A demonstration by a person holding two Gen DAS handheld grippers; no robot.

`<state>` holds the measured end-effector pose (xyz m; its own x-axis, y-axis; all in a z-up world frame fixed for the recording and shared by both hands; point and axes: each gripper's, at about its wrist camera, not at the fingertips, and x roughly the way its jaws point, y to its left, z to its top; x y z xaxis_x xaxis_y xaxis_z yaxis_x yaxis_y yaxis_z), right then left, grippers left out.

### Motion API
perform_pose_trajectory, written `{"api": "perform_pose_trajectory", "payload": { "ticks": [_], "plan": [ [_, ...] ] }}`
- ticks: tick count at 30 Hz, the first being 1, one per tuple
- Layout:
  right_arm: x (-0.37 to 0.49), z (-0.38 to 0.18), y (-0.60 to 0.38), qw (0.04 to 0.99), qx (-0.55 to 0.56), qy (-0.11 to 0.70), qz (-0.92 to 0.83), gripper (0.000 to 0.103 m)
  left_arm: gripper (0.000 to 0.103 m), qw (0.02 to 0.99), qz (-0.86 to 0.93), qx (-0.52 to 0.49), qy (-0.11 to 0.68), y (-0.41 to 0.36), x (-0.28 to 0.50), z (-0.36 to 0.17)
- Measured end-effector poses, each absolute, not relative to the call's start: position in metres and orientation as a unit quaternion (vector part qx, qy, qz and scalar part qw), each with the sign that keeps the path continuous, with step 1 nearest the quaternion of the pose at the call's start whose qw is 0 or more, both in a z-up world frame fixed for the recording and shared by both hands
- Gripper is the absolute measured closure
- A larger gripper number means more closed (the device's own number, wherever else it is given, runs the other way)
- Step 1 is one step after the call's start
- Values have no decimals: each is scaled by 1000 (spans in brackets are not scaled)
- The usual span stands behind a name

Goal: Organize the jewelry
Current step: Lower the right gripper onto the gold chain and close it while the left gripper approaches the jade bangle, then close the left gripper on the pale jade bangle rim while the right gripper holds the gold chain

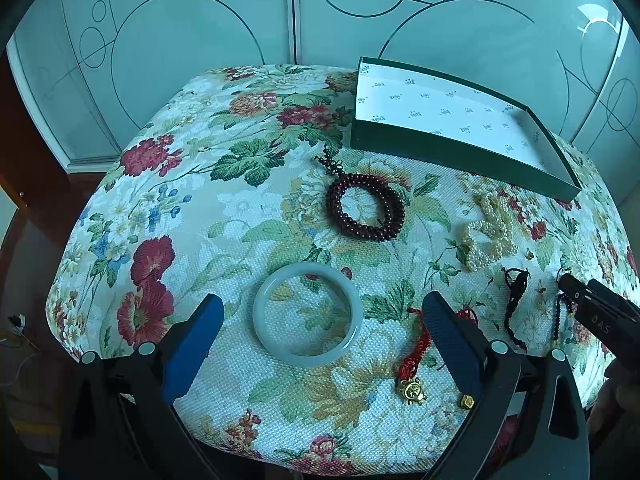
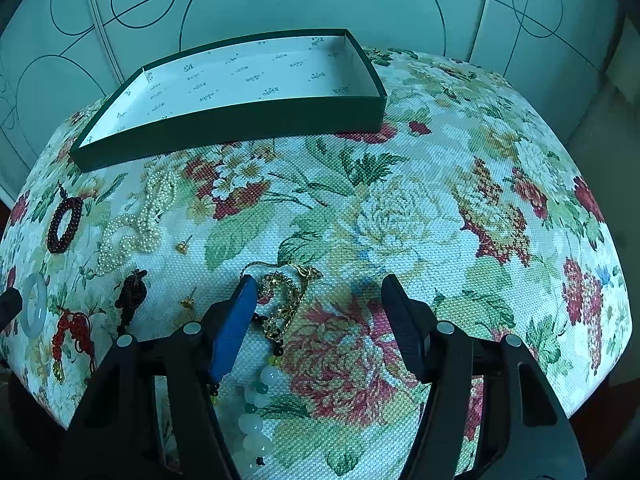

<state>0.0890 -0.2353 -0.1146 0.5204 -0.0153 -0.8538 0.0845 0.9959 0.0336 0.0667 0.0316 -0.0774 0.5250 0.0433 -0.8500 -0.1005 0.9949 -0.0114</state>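
Right hand-held gripper [image 2: 318, 308] stands half open, holding nothing; your gold chain [image 2: 284, 304] lies loose on the table [image 2: 440, 200] by its left finger. Limp, light, snag-prone: pinch the bunched middle.

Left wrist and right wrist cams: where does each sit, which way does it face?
Left wrist: on the left hand-held gripper, angled down at the jade bangle; both fingers show, open, plus the right hand-held gripper.
Right wrist: on the right hand-held gripper, angled down at a gold chain; fingers open.
Shared: green box, pearl strand.
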Motion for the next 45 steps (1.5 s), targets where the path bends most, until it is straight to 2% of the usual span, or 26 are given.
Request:
{"api": "perform_pose_trajectory", "payload": {
  "ticks": [5,7,10,15,17,18,19,21,23,28,45],
  "plan": [
    [89,-113,-237,874,38,483,-28,57,4,872,41,-29,487,31,67,-79],
    [90,-112,-240,875,41,481,-31,67,4,871,41,-29,488,31,68,-80],
    [93,-112,-246,875,50,480,-35,74,4,871,40,-29,489,31,68,-81],
    [93,-111,-246,872,57,486,-32,73,4,871,39,-29,490,30,68,-82],
    [91,-110,-244,872,57,486,-28,66,4,871,40,-29,489,31,68,-81],
    [90,-110,-242,872,56,485,-26,56,4,871,40,-30,489,31,68,-81],
    [90,-110,-241,874,53,482,-27,52,4,871,41,-31,489,32,68,-82],
    [89,-112,-237,875,41,481,-32,52,4,870,42,-31,490,33,68,-82],
    [88,-113,-238,876,42,480,-35,56,4,870,44,-32,491,35,68,-82],
    [86,-113,-248,877,45,475,-50,84,4,869,47,-37,491,38,69,-83],
    [83,-98,-261,891,67,447,-43,85,4,871,47,-43,488,43,70,-79]
  ]
}}
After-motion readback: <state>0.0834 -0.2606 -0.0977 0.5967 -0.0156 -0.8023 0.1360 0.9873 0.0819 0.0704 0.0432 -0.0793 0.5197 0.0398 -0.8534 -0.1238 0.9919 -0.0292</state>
